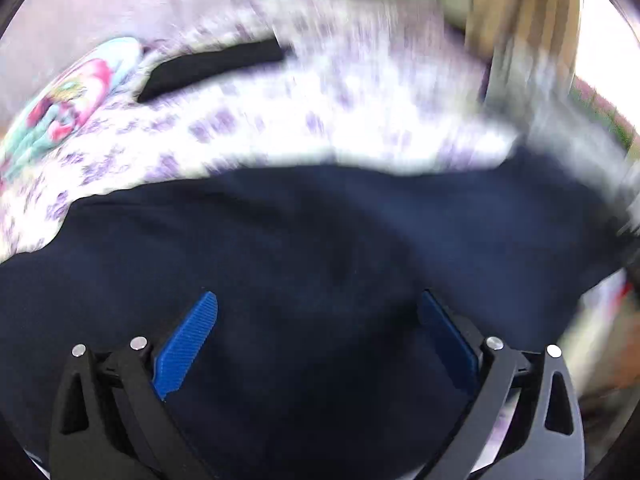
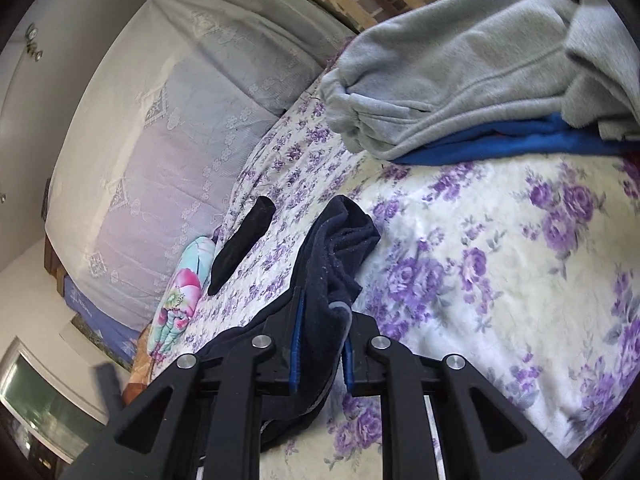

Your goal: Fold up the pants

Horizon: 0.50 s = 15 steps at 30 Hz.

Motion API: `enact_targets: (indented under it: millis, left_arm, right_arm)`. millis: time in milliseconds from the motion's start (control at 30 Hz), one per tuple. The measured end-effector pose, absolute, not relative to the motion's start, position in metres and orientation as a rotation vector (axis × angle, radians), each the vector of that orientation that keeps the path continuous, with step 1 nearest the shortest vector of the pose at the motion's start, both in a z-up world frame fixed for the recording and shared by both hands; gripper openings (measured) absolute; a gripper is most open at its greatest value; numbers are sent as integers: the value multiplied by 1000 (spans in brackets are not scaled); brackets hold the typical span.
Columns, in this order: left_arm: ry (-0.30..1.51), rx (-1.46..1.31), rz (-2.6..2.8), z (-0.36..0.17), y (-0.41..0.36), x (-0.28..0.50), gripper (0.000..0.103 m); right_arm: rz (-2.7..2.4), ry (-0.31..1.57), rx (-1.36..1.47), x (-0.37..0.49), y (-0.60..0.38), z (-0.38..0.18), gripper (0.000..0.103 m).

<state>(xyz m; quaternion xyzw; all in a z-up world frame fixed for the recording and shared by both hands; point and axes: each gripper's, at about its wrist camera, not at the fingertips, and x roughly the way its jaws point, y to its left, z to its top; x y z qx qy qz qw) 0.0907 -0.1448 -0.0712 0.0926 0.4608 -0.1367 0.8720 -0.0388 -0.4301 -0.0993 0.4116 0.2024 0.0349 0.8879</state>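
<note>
Pants [image 2: 340, 256] sit pinched in my right gripper [image 2: 320, 344], the dark navy cloth bunched thick between its blue pads and lifted off the floral bedsheet [image 2: 500, 248]. My left gripper [image 1: 316, 340] has its jaws spread wide, nothing between them, and it points down at a broad spread of the same navy cloth [image 1: 320, 232] lying on the bed; that view is smeared with blur, so I cannot tell whether the pads touch the fabric or hang just above it.

I judge the fold to be at an early step: one end gathered on the right, the other hand looking for its hold. Next I need the left tongs to find an edge of the cloth, not the flat middle, close on it, and then both hands should pull the garment taut before laying it over.

A grey sweatshirt [image 2: 460, 72] over a blue garment [image 2: 500, 140] lies well apart, and a black sock [image 2: 244, 240] near a flowered pillow [image 2: 180, 300].
</note>
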Motion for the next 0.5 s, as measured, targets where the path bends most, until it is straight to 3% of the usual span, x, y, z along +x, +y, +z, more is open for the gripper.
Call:
enact_targets:
  millis: [167, 500]
  left_arm:
    - [944, 93, -329, -59, -123, 86, 98]
    - [749, -424, -165, -32, 115, -7, 98]
  right_arm:
    - [79, 407, 849, -39, -429, -94, 16]
    - [216, 305, 392, -19, -313, 4, 15]
